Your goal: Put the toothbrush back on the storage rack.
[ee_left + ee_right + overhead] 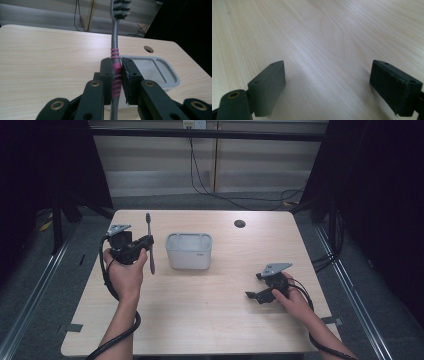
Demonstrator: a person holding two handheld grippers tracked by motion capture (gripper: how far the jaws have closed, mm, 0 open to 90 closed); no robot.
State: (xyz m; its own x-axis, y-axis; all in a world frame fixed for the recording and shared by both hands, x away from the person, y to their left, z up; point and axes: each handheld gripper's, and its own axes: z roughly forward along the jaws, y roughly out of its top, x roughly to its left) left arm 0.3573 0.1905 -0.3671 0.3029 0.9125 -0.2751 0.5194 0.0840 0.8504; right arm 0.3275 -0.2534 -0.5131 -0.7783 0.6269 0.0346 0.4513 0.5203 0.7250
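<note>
**Toothbrush gripped and lifted, not yet in the holder**

At the left of the table point(200, 320), the left gripper point(145, 242) is clenched on a grey toothbrush point(149, 245), its jaws pressed against the pink-ribbed part of the handle. In the left gripper view the toothbrush point(115, 72) stands nearly upright between the pads, bristle head up and the lower handle running down out of sight. From the high view it looks to be held clear of the tabletop, though the angle makes it hard to tell whether its lower tip is raised or resting on the wood.

Just to the right of it sits the grey holder point(189, 251), an open box with two compartments; what can be seen of them in the left gripper view point(172, 77) looks empty. The toothbrush is near the holder but beside it, not over the opening.

Farther right, well apart from both, the right gripper point(255, 295) rests low over bare wood with its jaws spread wide and nothing between them.

So the pick-up appears done. What remains, by my reading, is carrying the toothbrush over a compartment, lowering it in and letting go.
</note>
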